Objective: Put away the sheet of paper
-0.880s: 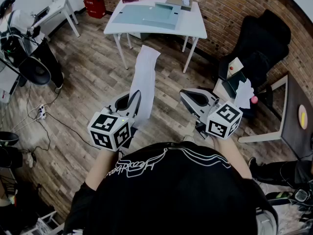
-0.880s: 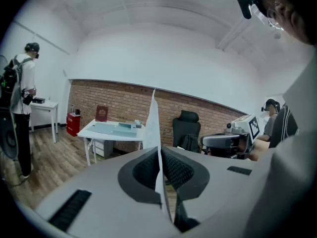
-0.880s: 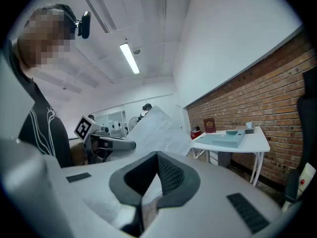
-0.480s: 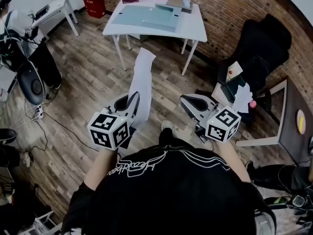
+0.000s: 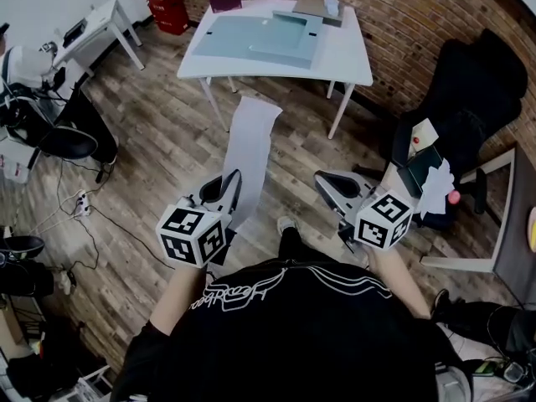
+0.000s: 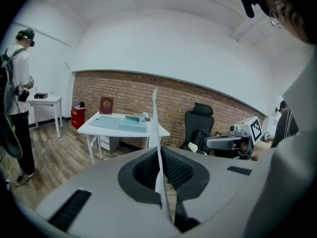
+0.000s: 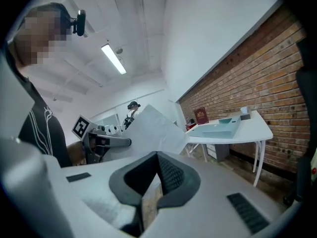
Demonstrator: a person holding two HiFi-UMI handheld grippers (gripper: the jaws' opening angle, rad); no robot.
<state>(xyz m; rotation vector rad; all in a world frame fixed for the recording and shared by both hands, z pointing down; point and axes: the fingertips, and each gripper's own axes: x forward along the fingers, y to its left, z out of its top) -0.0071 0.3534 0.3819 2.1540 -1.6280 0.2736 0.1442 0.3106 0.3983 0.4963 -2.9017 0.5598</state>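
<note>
A long white sheet of paper (image 5: 251,145) hangs out in front of me over the wooden floor. My left gripper (image 5: 234,179) is shut on its near end. In the left gripper view the paper (image 6: 155,113) stands edge-on, pinched between the dark pads. My right gripper (image 5: 322,177) is held level to the right of the sheet, apart from it, shut with nothing in it. From the right gripper view the sheet (image 7: 151,128) and the left gripper (image 7: 106,142) show to the left. A white table (image 5: 352,53) with a pale blue tray (image 5: 260,36) stands ahead by the brick wall.
A black office chair (image 5: 477,82) with papers on it stands at the right, next to a dark table (image 5: 515,224). A small white table (image 5: 92,19) and a person (image 5: 25,65) are at the far left. Cables (image 5: 75,201) lie on the floor.
The white table has come a little nearer and shifted right in the head view. Both grippers keep their pose, with the paper still held in the left one.
</note>
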